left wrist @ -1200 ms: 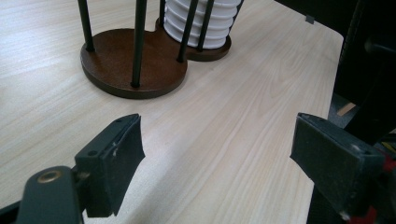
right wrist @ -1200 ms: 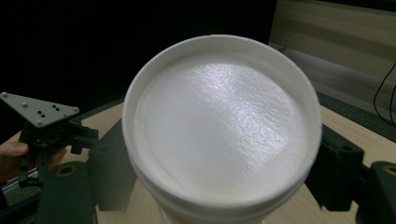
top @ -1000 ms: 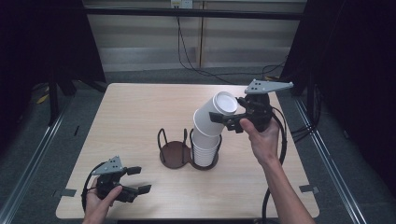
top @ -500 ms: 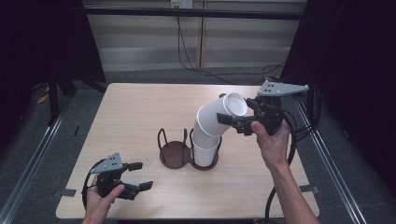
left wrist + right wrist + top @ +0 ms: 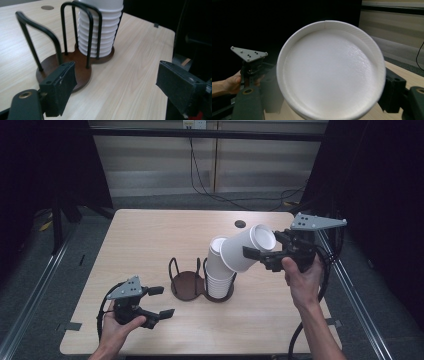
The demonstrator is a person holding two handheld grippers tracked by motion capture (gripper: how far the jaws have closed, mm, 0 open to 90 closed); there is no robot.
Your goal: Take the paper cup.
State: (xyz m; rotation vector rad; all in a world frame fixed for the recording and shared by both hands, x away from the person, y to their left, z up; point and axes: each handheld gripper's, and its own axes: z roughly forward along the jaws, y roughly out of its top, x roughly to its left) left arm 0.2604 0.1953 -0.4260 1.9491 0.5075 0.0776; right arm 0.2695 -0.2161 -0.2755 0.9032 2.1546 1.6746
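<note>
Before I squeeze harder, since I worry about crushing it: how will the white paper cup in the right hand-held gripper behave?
The paper cup looks thin-walled and hollow, so it probably dents under a firm squeeze. It is likely very light, since the right hand-held gripper carries it tilted sideways. Its smooth tapered wall might let it slip, or nest tightly with the stack.

Bare tabletop [image 5: 150, 235] lies open from 9 to 12 o'clock of the wire cup holder [image 5: 187, 275]; its 2 hoop bays (1 packed with a cup stack [image 5: 219, 275]) block the table's centre at 6 o'clock.
</note>
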